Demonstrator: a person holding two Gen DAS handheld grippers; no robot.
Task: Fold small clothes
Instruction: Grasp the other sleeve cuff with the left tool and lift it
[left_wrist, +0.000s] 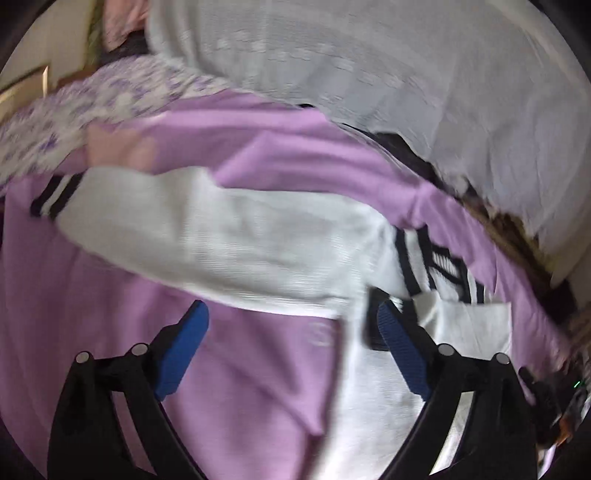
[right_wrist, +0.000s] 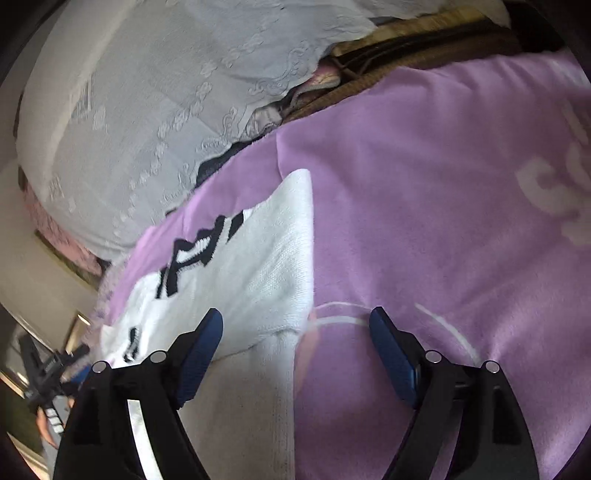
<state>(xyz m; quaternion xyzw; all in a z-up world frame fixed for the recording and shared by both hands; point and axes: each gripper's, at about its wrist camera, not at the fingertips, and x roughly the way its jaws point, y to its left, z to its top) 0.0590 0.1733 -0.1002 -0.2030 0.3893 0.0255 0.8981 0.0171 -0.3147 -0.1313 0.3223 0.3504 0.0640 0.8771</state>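
Left tongs (left_wrist: 291, 325) and right tongs (right_wrist: 295, 325) spread wide above white garment (right_wrist: 258, 266), gripping nothing.

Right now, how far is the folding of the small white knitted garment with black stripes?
Done: the white knitted garment with black stripes lies partly doubled over on the purple fleece blanket. In hand: nothing; the left gripper and right gripper are both open above it. Left: one sleeve lies stretched out, unfolded.
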